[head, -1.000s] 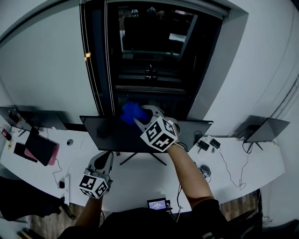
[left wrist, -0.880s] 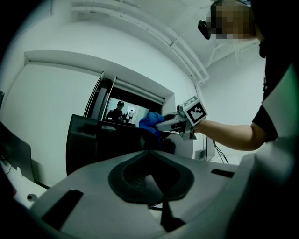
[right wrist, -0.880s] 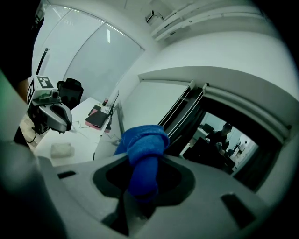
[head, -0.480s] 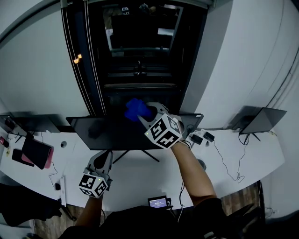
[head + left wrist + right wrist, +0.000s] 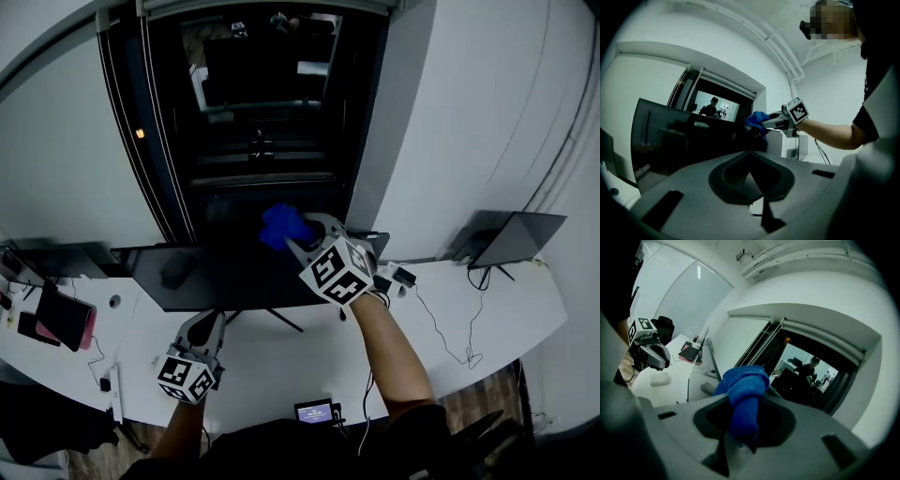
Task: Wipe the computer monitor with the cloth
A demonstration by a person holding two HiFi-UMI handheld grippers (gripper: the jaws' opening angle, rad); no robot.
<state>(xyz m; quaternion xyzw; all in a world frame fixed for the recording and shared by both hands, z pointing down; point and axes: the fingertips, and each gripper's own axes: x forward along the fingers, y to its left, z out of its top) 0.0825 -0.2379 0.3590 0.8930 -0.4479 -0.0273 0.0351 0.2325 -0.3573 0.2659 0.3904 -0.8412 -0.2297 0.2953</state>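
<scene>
The dark computer monitor [image 5: 225,274] stands on the white desk. My right gripper [image 5: 296,240] is shut on a bunched blue cloth [image 5: 284,225] and holds it against the monitor's upper edge, right of its middle. In the right gripper view the cloth [image 5: 743,390] bulges out between the jaws. My left gripper [image 5: 206,328] hangs low over the desk in front of the monitor's stand, jaws closed together with nothing in them. From the left gripper view I see the monitor [image 5: 684,140] and the cloth [image 5: 757,118] at its top right.
The curved white desk [image 5: 281,361] carries a dark laptop with a pink case [image 5: 61,317] at the left, another laptop [image 5: 516,239] at the right, cables [image 5: 450,328] and a small lit device [image 5: 314,411] at its near edge. A dark window [image 5: 253,112] lies behind.
My right gripper has carried the cloth to the right along the monitor's top edge. The left gripper has stayed where it was.
</scene>
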